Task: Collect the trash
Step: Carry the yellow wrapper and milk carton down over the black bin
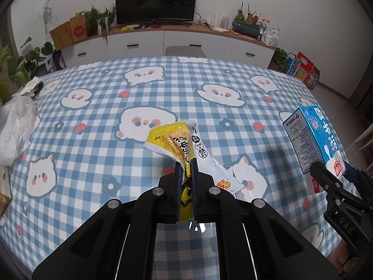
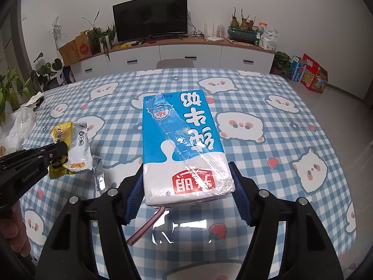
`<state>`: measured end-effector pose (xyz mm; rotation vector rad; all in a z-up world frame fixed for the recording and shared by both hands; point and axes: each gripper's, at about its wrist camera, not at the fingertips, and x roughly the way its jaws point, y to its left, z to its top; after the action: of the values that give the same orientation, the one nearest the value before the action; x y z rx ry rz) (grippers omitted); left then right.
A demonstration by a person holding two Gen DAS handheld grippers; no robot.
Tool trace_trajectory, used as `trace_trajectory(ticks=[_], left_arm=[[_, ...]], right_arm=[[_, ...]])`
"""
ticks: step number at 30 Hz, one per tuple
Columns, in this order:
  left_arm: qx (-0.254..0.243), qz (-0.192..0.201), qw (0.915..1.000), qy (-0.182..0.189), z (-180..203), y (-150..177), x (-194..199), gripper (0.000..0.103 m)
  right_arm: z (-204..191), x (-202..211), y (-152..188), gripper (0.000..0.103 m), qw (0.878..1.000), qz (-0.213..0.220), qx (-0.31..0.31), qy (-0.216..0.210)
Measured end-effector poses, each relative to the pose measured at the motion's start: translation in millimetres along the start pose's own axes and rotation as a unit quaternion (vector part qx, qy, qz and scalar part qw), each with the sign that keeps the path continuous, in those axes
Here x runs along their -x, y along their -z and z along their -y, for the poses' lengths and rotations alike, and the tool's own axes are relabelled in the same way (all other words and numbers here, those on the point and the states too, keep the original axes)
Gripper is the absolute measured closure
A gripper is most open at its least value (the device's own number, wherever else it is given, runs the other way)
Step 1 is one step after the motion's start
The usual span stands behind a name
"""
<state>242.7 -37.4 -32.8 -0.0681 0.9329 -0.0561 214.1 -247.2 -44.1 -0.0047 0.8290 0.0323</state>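
Observation:
My left gripper (image 1: 185, 163) is shut on a yellow and white snack wrapper (image 1: 177, 140) and holds it just above the checked tablecloth. The same wrapper (image 2: 74, 144) shows at the left of the right wrist view, in the left gripper (image 2: 64, 150). My right gripper (image 2: 186, 175) is shut on a blue and white milk carton (image 2: 181, 144) with a red straw (image 2: 145, 225) hanging below it. The carton (image 1: 312, 137) and right gripper (image 1: 331, 170) show at the right of the left wrist view.
A white plastic bag (image 1: 16, 128) and crumpled paper (image 1: 30, 87) lie at the table's left edge. A torn foil scrap (image 2: 99, 175) lies by the wrapper. A chair back (image 1: 184, 51), a white sideboard (image 1: 163, 44) and a TV (image 1: 156, 2) stand beyond the table (image 1: 233, 121).

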Motion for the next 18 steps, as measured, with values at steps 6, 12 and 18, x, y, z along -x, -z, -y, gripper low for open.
trace_trajectory(ticks=[6, 12, 18], left_arm=[[-0.008, 0.004, 0.9999, 0.008, 7, 23, 16, 0.097], [-0.011, 0.006, 0.9999, 0.007, 8, 46, 31, 0.097], [-0.013, 0.007, 0.9999, 0.009, 10, 70, 47, 0.097]], right_arm=[[1, 13, 18, 0.040, 1.000, -0.001, -0.011, -0.004], [-5, 33, 28, 0.040, 1.000, 0.008, -0.002, -0.006], [-4, 54, 37, 0.040, 1.000, 0.020, -0.003, -0.011]])
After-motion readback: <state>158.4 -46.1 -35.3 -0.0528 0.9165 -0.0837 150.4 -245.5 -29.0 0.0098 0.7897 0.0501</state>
